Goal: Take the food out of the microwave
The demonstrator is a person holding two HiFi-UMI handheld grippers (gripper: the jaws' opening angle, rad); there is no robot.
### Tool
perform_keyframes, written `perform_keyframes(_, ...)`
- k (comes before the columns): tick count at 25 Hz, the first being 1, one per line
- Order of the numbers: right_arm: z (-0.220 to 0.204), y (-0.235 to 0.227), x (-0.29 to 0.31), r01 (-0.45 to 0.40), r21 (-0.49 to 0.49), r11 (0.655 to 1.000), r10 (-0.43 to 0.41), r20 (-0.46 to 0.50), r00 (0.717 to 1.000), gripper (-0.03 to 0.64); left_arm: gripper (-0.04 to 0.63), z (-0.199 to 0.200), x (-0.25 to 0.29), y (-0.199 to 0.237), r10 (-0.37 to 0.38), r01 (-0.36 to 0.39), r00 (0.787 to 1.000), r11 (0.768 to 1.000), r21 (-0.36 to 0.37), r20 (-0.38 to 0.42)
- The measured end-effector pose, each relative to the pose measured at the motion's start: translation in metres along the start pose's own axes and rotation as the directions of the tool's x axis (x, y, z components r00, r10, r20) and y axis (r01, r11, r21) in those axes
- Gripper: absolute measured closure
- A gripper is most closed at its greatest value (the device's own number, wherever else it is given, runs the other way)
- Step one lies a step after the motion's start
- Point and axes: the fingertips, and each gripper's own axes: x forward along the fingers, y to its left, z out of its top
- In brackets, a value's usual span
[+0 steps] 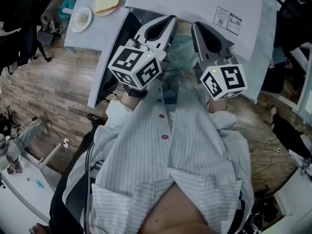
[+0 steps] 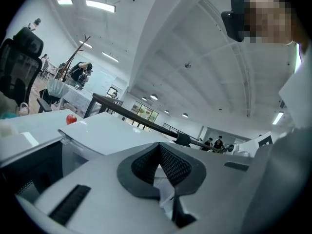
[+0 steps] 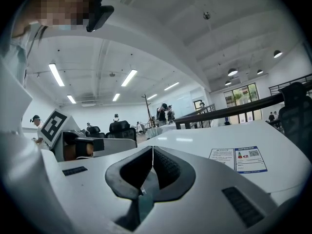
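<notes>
In the head view, the white microwave [image 1: 195,4] stands at the top, with a printed sticker [image 1: 227,17] on its lid. Its door [image 1: 105,67] hangs open toward the left. I cannot see what is inside it. Left of it on the table, a slice of bread [image 1: 107,1] lies on a small plate, beside a white plate [image 1: 81,19]. My left gripper [image 1: 169,19] and right gripper [image 1: 197,27] are held side by side close to the person's chest, pointing at the microwave. Both are shut with nothing between the pads [image 2: 168,162] [image 3: 163,162].
The pale table [image 1: 92,30] holds the two plates; a red apple [image 2: 71,119] sits far back on a table. Wooden floor [image 1: 44,91] lies to the left, with a dark chair [image 1: 19,18] and cables. People and desks are far off in the room.
</notes>
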Motion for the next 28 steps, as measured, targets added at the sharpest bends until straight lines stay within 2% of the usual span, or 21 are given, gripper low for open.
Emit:
perform_keyframes(12, -0.006, 0.001, -0.009, 0.087, 0.037, 0.995, -0.087, -0.006, 0.996, 0.584, 0.588, -0.003, 0.006, -0.008, -0.094, 0.094, 0.994, 0.996, -0.007, -0.056)
perform_keyframes(21, -0.018, 0.005, -0.010, 0.124, 0.069, 0.990, -0.124, -0.011, 0.992, 0.584, 0.588, -0.014, 0.002, -0.007, -0.122, 0.120, 0.989, 0.992, -0.033, -0.082)
perform_keyframes(28, -0.028, 0.005, -0.013, 0.145, 0.102, 0.984, -0.145, -0.005, 0.989, 0.584, 0.588, -0.027, -0.003, -0.001, -0.128, 0.118, 0.987, 0.989, -0.092, -0.102)
